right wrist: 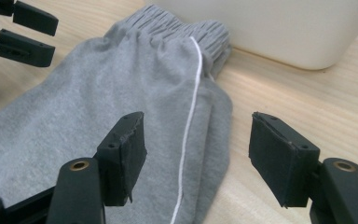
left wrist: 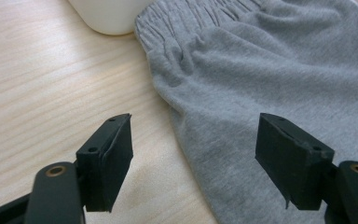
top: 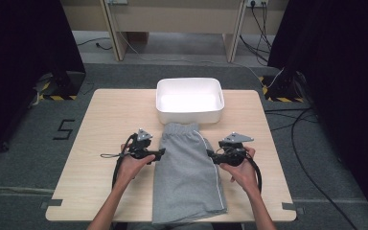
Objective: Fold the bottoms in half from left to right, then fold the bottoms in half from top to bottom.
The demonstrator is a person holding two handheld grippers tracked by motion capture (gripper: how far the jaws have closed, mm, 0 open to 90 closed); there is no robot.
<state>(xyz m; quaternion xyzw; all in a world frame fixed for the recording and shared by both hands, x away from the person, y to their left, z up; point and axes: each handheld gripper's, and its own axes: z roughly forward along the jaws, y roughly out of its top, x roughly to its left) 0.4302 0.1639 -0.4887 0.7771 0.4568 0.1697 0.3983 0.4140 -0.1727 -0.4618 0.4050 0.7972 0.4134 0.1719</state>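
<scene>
Both claws set at the side edges of the grey shorts, no grip yet.

Table: pale wood, carries everything. Grey shorts lie flat in the middle of it, long axis running near to far, elastic waistband at the far end touching the white bin, leg hems at the near edge of the table; a thin white stripe runs down their right side. My left claw sits at the left edge of the shorts, jaws wide apart and straddling that edge, holding nothing. My right claw sits at the right edge, jaws likewise apart over the striped side seam, holding nothing. Step in hand, as I judge it: lining up for a two-sided pinch. Next move calls for lowering both claws onto the fabric edges and closing evenly, probably to fold the shorts or lift them toward the bin.
</scene>
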